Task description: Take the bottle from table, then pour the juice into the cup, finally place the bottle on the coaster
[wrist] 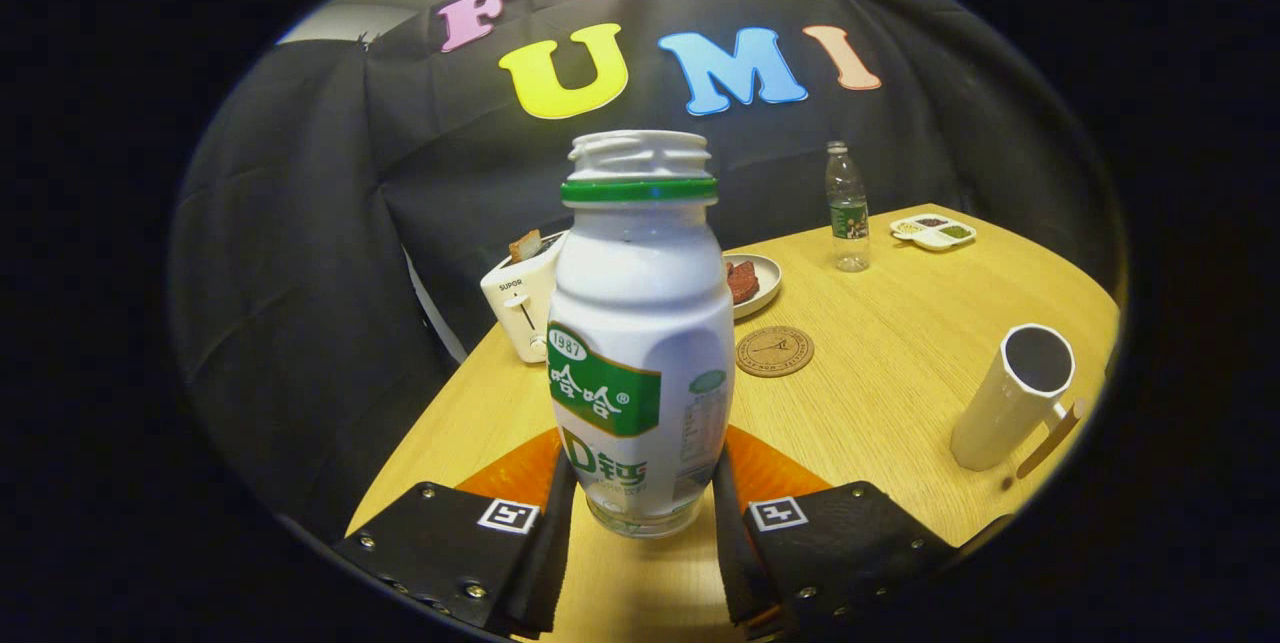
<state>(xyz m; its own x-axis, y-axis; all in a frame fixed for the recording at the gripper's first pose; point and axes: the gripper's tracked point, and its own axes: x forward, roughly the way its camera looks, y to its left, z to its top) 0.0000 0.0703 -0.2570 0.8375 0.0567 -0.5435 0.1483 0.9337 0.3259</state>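
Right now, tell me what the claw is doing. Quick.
Claw: closed on the bottle, one finger pressed against each side near its base, bottle upright with its cap off.

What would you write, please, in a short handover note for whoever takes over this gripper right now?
Gripper: fingers closed on the lower body of the bottle, one on each side; bottle upright, cap off.
Cup: beyond the fingers to the right, leaning in this view, looks empty.
Coaster: bare, just behind the bottle, in front of the plate.
Done: bottle gripped; whether lifted, cannot tell.
Left: pour into cup, set bottle on coaster.
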